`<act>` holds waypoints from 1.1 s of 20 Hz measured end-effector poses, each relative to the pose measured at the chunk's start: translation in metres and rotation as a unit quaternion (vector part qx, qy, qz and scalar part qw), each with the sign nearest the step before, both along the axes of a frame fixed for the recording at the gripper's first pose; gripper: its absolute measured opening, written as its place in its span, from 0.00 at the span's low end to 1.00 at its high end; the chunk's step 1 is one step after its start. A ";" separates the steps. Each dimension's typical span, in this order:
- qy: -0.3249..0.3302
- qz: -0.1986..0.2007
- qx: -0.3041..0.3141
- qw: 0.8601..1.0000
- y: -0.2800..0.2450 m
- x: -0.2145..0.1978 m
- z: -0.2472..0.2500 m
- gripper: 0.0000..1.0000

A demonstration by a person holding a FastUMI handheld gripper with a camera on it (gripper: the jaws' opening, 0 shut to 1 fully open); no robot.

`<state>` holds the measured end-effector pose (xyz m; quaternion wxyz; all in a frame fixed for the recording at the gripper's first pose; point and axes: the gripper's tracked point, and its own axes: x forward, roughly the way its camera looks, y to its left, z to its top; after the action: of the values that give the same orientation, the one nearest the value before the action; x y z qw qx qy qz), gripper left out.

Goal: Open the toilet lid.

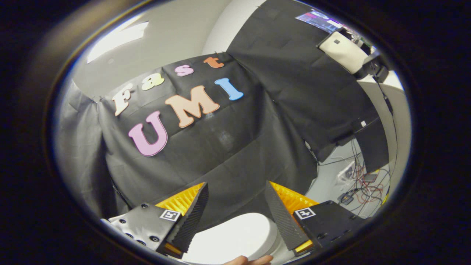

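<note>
while the gripper [235, 200] hangs with fingers wide and empty, the toilet lid [235, 235] lies below

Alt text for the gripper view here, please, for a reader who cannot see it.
The tool is open, its fingers apart above the white toilet lid, touching nothing. Fingertips of a person's hand sit at the lid's near edge; black cloth hangs beyond, with tangled cables on the floor beside it.

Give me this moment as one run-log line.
gripper: open, holding nothing | toilet lid: white, between and beyond fingers, untouched | hand: fingertips at lid's near edge | lid state: cannot tell
</note>
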<state>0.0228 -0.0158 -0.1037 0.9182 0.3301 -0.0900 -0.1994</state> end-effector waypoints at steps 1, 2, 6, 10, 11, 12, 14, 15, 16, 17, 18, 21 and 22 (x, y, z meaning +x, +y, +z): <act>0.000 -0.004 0.009 1.000 0.003 0.000 -0.007 0.97; 0.001 -0.008 0.021 1.000 0.005 0.000 -0.014 0.97; 0.006 -0.023 0.068 0.997 0.017 -0.006 -0.049 0.96; 0.029 -0.042 0.112 0.992 0.030 -0.020 -0.094 0.96; 0.038 -0.045 0.124 0.990 0.034 -0.023 -0.108 0.96; 0.041 -0.046 0.138 0.989 0.039 -0.025 -0.120 0.96; 0.041 -0.042 0.166 0.984 0.050 -0.027 -0.139 0.96; 0.043 -0.040 0.178 0.982 0.056 -0.025 -0.148 0.96; 0.047 -0.036 0.190 0.980 0.062 -0.026 -0.158 0.96; 0.053 -0.034 0.201 0.977 0.068 -0.025 -0.170 0.96; 0.056 -0.032 0.214 0.975 0.073 -0.025 -0.179 0.96; 0.065 -0.030 0.254 0.965 0.087 -0.025 -0.207 0.96; 0.069 -0.029 0.263 0.962 0.091 -0.025 -0.214 0.96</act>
<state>-0.0025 0.0755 -0.3172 0.7969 0.5427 0.0192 -0.2646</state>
